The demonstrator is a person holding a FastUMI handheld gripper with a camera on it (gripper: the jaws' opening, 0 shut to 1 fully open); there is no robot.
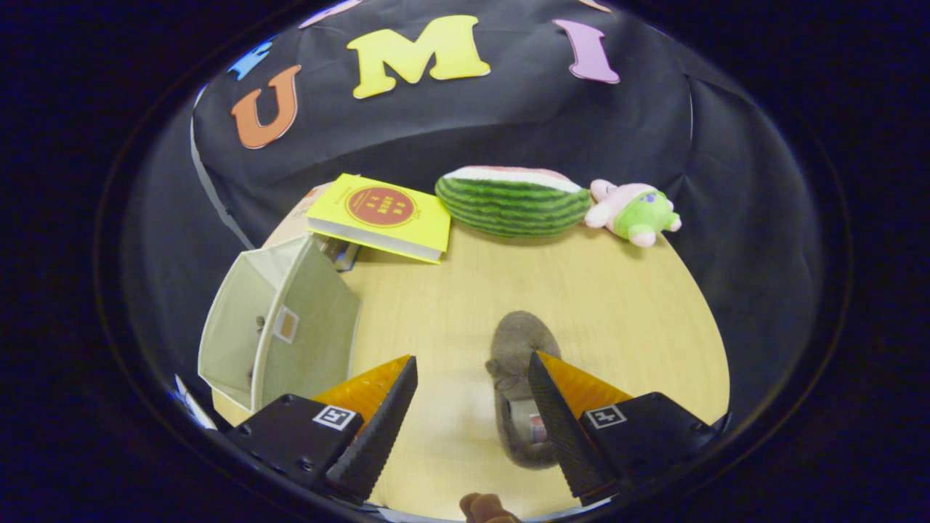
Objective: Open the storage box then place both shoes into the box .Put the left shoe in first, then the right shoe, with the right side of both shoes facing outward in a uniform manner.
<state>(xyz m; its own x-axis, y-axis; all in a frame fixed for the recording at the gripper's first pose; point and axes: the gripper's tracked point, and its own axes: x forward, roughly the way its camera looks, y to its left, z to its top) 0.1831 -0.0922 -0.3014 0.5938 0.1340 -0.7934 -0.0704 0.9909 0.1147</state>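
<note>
Your gripper (472, 378): fingers spread, holding nothing | grey shoe (517, 363): on table (617, 305), against the right finger's inner side | storage box (280, 327): left of the shoe, lid closed

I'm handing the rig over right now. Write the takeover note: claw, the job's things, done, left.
Claw: open, holding nothing, over the wooden table.
Grey shoe: on the table between the fingers, hard against one of them, toe pointing away. A brown bit shows just behind the claw; cannot tell what it is.
Storage box: beside the other finger, its flap open.
Done: box opened.
Left: both shoes into the box, left first, right sides outward.
</note>
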